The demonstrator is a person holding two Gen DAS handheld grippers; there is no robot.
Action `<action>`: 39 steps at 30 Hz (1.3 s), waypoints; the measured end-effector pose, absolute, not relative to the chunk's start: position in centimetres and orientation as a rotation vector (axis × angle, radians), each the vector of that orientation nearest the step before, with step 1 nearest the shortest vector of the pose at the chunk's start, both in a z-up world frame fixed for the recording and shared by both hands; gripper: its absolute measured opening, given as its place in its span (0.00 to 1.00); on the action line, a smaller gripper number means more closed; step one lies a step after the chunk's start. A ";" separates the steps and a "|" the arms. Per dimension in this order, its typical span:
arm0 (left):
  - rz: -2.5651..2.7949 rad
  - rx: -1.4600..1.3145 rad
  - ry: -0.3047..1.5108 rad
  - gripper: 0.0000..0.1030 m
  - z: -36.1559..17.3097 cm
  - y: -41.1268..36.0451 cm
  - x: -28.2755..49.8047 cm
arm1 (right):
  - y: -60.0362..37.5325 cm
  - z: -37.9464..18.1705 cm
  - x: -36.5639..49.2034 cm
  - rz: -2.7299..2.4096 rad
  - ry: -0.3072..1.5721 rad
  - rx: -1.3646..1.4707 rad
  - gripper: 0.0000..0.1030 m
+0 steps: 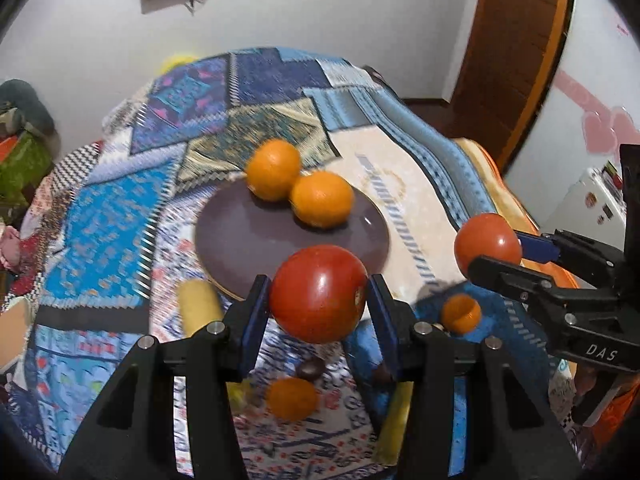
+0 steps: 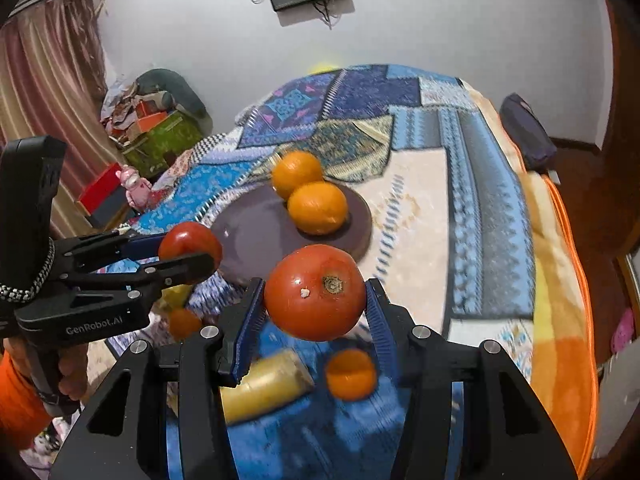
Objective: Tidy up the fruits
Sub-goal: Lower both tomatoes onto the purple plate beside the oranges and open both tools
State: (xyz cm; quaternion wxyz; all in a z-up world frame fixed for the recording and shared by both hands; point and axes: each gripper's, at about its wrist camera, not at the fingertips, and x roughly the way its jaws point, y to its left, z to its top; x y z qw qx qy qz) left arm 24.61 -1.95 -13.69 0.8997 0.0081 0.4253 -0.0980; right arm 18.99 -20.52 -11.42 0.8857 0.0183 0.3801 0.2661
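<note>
We grip a round red tomato in each tool, lowering gently onto the dark purple plate beside the oranges.

1. Even indoor light; I see no harsh shadows.
2. Small glare spots on my left tomato and on the plate.
3. Motion blur smears the quilt and the near fruit below my claws.
4. Fisheye bends the far walls; the corners go black.
</note>
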 end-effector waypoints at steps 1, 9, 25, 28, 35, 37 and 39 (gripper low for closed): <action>-0.197 0.014 0.875 0.47 -13.4 -1.6 24.7 | -20.1 -11.2 19.2 0.558 0.783 0.033 0.45; -0.145 -0.003 0.818 0.47 -10.7 1.2 25.9 | -16.7 -10.3 21.3 0.593 0.746 -0.011 0.45; -0.087 -0.031 0.880 0.47 -14.1 4.1 31.1 | -11.1 -13.8 25.5 0.612 0.829 -0.100 0.45; -0.088 -0.040 0.907 0.47 -15.3 4.4 32.1 | -10.5 -14.4 26.0 0.620 0.847 -0.116 0.45; -0.098 -0.020 0.972 0.47 -17.7 4.2 34.2 | -9.5 -15.7 26.7 0.622 0.871 -0.171 0.45; -0.101 -0.014 0.984 0.47 -18.2 4.1 34.6 | -9.4 -15.8 26.7 0.628 0.872 -0.177 0.45; -0.103 -0.016 0.990 0.47 -18.5 4.1 34.9 | -9.2 -15.8 26.7 0.631 0.869 -0.189 0.45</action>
